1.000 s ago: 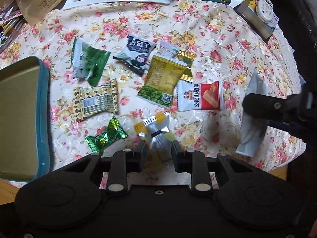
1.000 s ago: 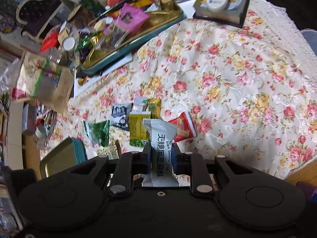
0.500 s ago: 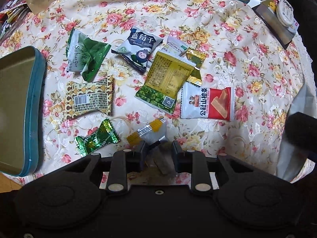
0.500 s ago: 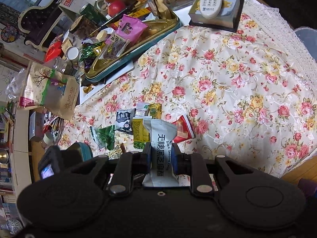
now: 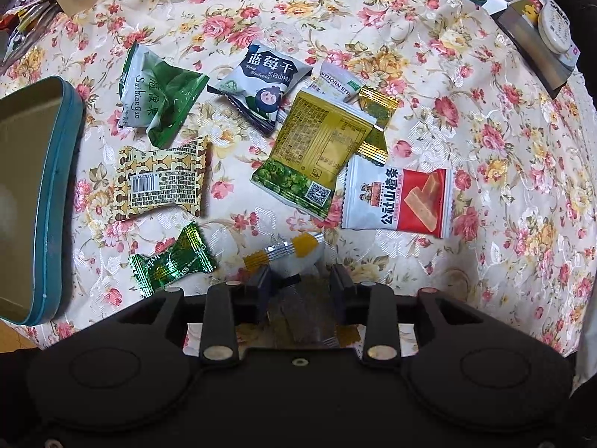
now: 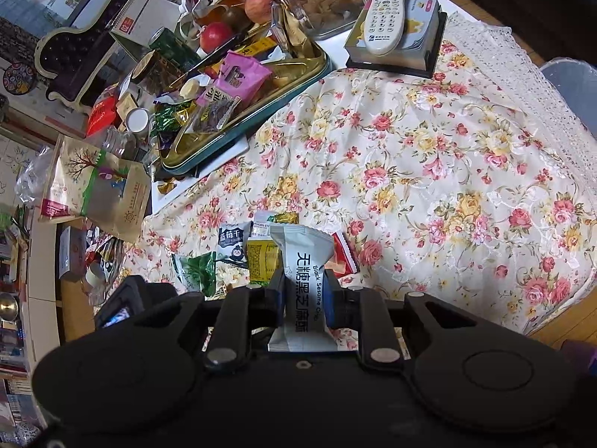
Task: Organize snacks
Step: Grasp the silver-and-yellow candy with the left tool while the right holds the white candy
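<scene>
Several snack packets lie on the floral tablecloth: a blueberry packet, a yellow-green pea packet, a red-white hawthorn packet, a patterned yellow packet and a green candy. My left gripper points straight down, its jaws opening. A silver packet with yellow ends lies on the cloth between its fingers. My right gripper is shut on a white black-sesame packet, held upright above the table.
An open teal tin sits at the left table edge. At the back stands a gold tray with a teal rim, full of snacks, with apples behind it. A remote rests on a box. A paper bag leans at the left.
My left gripper sank closer to the cloth and its jaws spread wider around the silver packet. The right gripper drifted slightly, still gripping the sesame packet.
</scene>
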The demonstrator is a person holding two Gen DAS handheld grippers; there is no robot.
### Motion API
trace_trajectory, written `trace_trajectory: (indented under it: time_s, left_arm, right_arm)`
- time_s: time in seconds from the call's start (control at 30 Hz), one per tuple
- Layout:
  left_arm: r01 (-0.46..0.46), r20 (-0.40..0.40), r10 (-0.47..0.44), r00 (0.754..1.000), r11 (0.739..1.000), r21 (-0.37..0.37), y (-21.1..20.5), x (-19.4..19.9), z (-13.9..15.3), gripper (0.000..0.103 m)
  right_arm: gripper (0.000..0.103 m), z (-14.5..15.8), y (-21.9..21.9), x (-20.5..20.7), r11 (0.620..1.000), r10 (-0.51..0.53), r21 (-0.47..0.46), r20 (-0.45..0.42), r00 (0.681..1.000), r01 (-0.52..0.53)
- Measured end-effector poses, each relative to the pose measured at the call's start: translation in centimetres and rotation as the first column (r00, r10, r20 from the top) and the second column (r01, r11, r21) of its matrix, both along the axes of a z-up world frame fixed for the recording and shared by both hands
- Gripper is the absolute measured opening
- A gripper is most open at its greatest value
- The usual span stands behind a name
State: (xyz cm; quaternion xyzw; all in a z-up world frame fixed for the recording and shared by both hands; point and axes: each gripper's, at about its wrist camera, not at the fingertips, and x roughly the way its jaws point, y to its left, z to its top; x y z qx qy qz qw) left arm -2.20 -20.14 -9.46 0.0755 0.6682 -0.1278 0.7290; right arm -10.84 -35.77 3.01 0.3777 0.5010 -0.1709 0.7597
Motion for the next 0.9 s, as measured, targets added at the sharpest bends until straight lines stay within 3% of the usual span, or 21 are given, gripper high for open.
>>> trace_trajectory:
  time_s: [0.33, 0.4, 0.63, 0.9]
  left_arm:
    - [0.061, 0.045, -0.064, 0.997, 0.996, 0.07, -2.0, -0.9, -0.5, 0.043]
    - [0.065, 0.052, -0.068, 0.996, 0.996, 0.061, -2.2, -1.2, -0.3, 0.038]
    - [0.07, 0.069, -0.071, 0.995, 0.997, 0.007, -1.5, -1.2, 1.2, 0.036]
    - [0.077, 0.24, -0.071, 0.968, 0.997, -0.013, -0.1, -0.5, 6.1, 0.036]
  right_arm:
    - [0.022, 0.0, -0.4, -0.3, 1.0, -0.02, -0.007, 0.0, 1.0, 0.02]
    - [0.022, 0.0, -0.4, -0.3, 1.0, -0.025, -0.011, -0.002, 1.0, 0.025]
    - [0.022, 0.2, -0.7, -0.6, 0.999, -0.041, -0.017, 0.002, 0.999, 0.041]
    - [0.022, 0.4, -0.7, -0.3, 0.998, -0.052, -0.02, 0.002, 0.999, 0.052]
